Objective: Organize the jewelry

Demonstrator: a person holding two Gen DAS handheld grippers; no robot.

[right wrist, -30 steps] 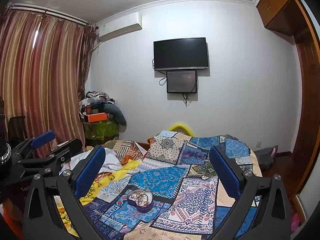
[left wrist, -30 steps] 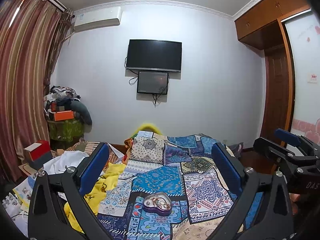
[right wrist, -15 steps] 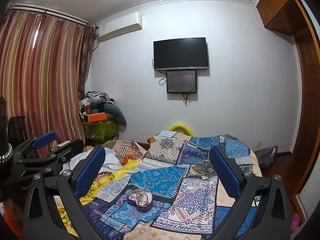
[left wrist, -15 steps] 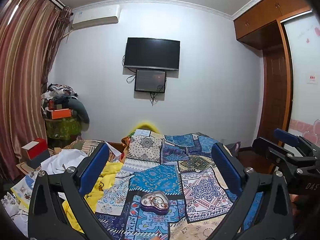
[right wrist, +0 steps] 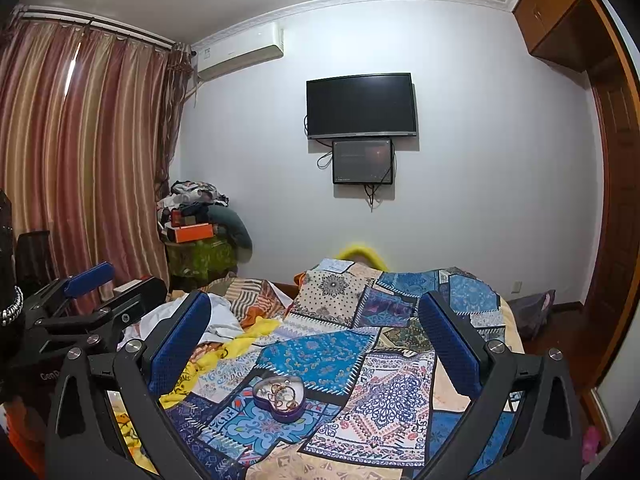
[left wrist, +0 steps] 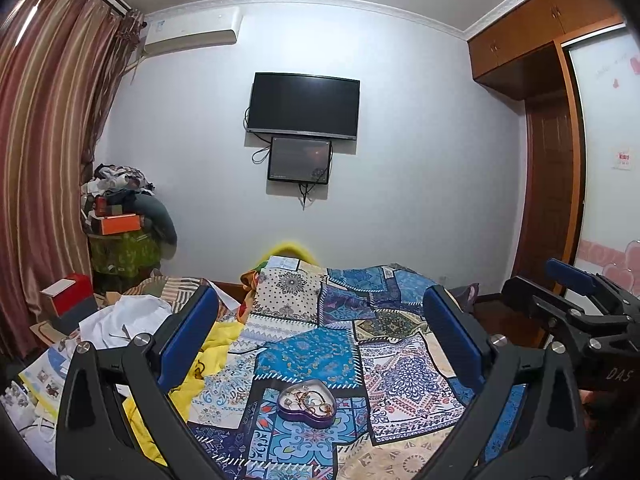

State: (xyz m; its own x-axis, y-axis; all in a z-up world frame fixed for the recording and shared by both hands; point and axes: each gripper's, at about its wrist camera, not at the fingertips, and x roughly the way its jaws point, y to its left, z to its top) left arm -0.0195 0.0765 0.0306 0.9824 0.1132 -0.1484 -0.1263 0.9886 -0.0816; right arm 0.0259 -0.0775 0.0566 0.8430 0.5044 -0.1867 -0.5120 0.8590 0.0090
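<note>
Surface: a bed covered by a patchwork quilt point(left wrist: 312, 356) in blue, cream and purple prints; a yellow cloth point(left wrist: 208, 364) lies crumpled along its left side, with white fabric point(left wrist: 124, 320) and striped fabric beyond it
Task object: a purple heart-shaped box point(left wrist: 307, 398), lid off, rests on the quilt near the front edge; tangled jewelry point(right wrist: 282, 394), gold-toned chains and rings, lies inside it
Left gripper point(left wrist: 320, 344): blue-padded fingers point(left wrist: 188, 336) spread wide, nothing between them, held above the quilt with the box framed low in the gap
Right gripper point(right wrist: 314, 346): blue-padded fingers point(right wrist: 180, 344) likewise spread wide and empty, apart from the box; it appears at the right edge of the left wrist view
Far wall: pale, carrying a dark television point(left wrist: 303, 105) with a smaller screen point(left wrist: 300, 159) mounted just beneath, cables hanging from both
Upper left: a white air conditioner point(left wrist: 192, 30) near the ceiling moulding
Left side: red-and-gold striped curtains point(right wrist: 80, 152) reaching to the floor
Corner: a pile of clothes and boxes point(left wrist: 118, 208), including an orange box, stacked on a green-covered stand
Right side: wooden cabinets point(left wrist: 532, 28) above a dark wooden door point(left wrist: 550, 196)
Beside the bed, left: a red box point(left wrist: 72, 290) and scattered papers
</note>
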